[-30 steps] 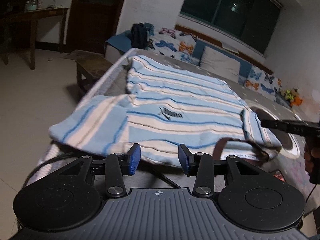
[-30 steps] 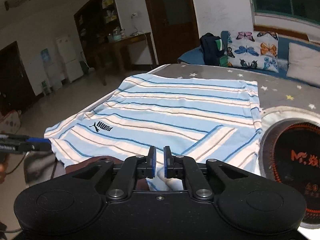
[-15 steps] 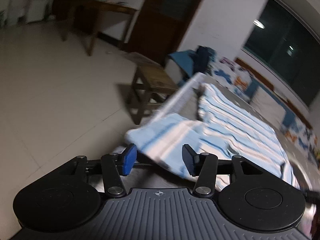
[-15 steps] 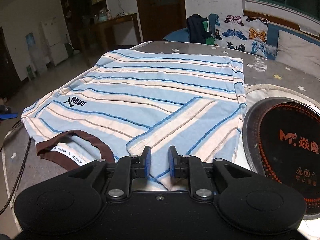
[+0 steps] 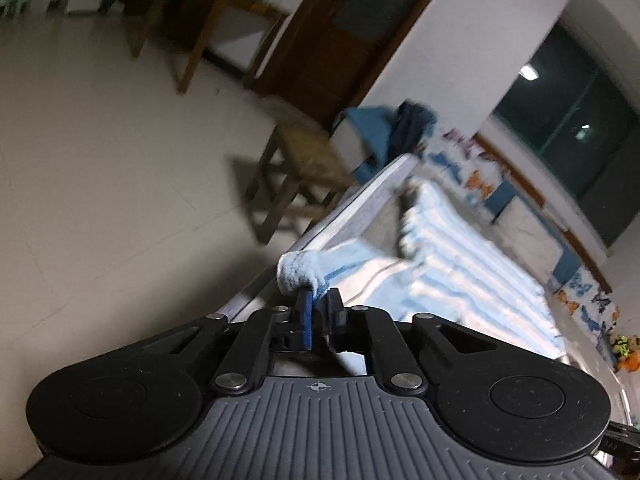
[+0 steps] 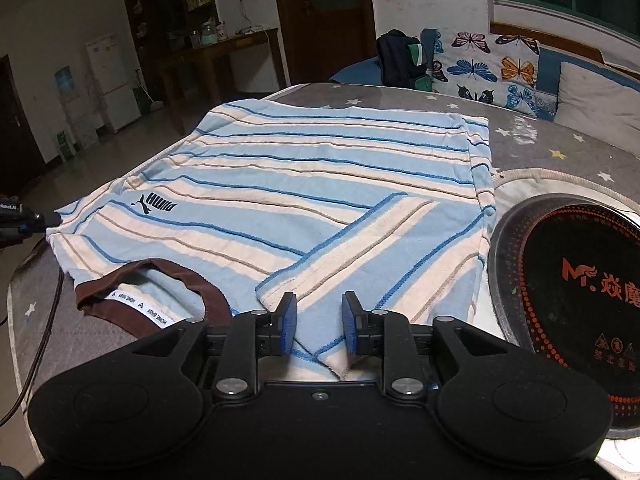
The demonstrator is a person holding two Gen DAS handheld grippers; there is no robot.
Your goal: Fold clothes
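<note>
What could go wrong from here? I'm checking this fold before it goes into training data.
The left gripper pinches only the tip of the sleeve, so it may slip out during the fold. That sleeve sits at the table edge, so if dropped it may hang over. The right gripper is open, so nothing pins the folded sleeve.

One striped shirt [image 6: 304,184], two tools [image 5: 318,312] [image 6: 318,322], one induction cooker [image 6: 576,280], one wooden stool [image 5: 296,168], one backpack [image 6: 398,58]

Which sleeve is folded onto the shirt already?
The right sleeve, lying flat across the shirt beside the open right gripper. The left gripper pinches the other.
</note>
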